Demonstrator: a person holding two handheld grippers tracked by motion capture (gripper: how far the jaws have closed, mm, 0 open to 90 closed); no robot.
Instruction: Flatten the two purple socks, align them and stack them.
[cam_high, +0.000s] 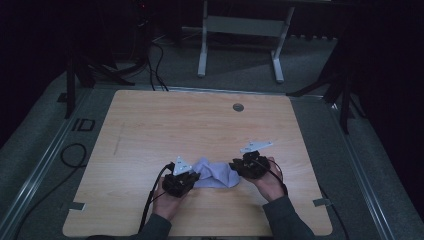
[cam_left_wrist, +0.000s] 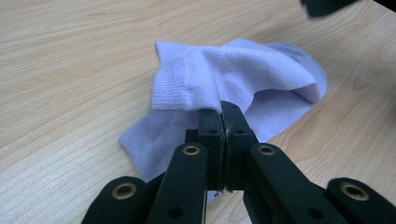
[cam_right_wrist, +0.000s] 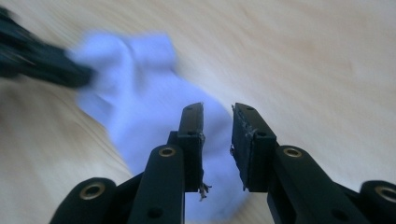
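sock (cam_high: 216, 173) lies on the bench (cam_high: 150, 130), near the person's edge, between the two grippers. long axis runs roughly side to side, cuff end toward the left gripper (cam_high: 183, 181), toe end toward the right gripper (cam_high: 248, 165).

left gripper: jaws pressed together, pinching the sock (cam_left_wrist: 224, 79) at the ribbed cuff edge; in the left gripper view a fold of the cuff is raised off the bench (cam_left_wrist: 70, 70) and the rest fans out beyond and to both sides of the jaws.

right gripper (cam_right_wrist: 218, 121): jaws spread, a clear gap between them, nothing held. in the right gripper view the sock (cam_right_wrist: 140, 93) lies ahead and to the left of the jaws, its near end under and between the tips; picture is blurred, so contact with the cloth cannot be told. the dark shape at the far left of that view is taken to be the left gripper (cam_right_wrist: 42, 60).

judgement: the free toe end is nearest the right gripper, so the coming grasp falls to that hand; the gap is already lined up over the near end.

around the sock: bare wood on all sides. a round grommet (cam_high: 238, 107) sits well beyond it, toward the far edge. nothing stands in the way.
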